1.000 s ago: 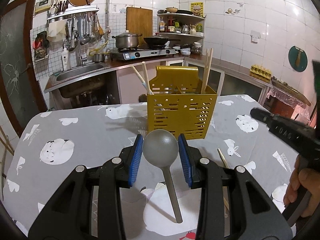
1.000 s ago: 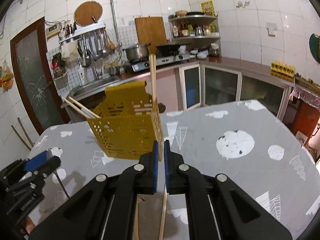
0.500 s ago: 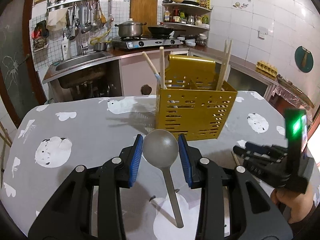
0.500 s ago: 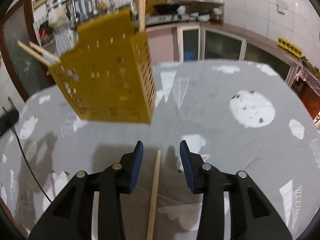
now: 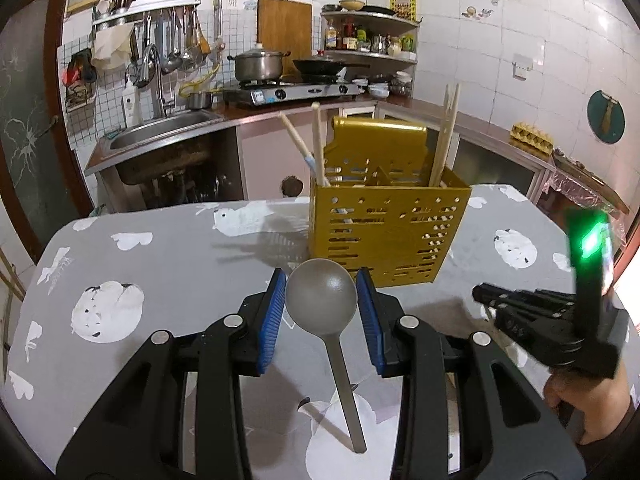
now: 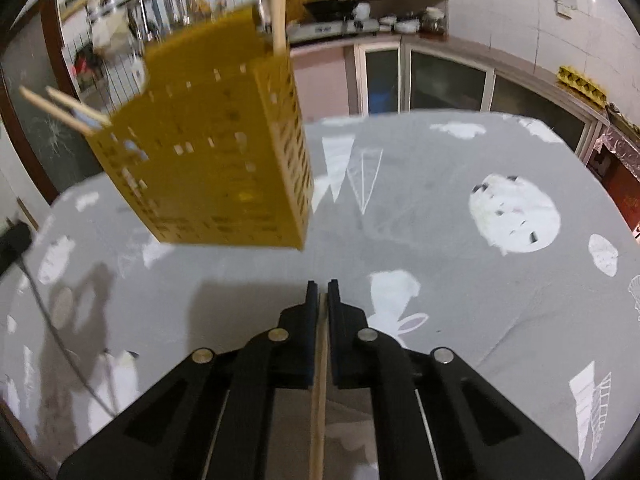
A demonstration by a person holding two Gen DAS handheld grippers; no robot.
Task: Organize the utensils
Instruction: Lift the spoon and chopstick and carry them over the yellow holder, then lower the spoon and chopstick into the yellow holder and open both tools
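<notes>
My left gripper [image 5: 321, 305] is shut on the bowl of a grey metal spoon [image 5: 322, 296], whose handle points back toward the camera. It is held just in front of the yellow perforated utensil holder [image 5: 386, 229], which has several wooden chopsticks in it. My right gripper [image 6: 324, 294] is low over the table, in front of the holder [image 6: 208, 152], and is shut on a wooden chopstick [image 6: 319, 392] that lies along the table. The right gripper also shows in the left wrist view [image 5: 486, 294], to the right of the holder.
The table has a grey cloth with white animal prints [image 5: 168, 264]. Behind it are a sink [image 5: 160, 128], a stove with a pot [image 5: 260, 66] and shelves. The table edge [image 6: 600, 184] curves at the right.
My right gripper has come down to the table and closed on the chopstick; half a second ago it was open around it. The left gripper still holds the spoon.
</notes>
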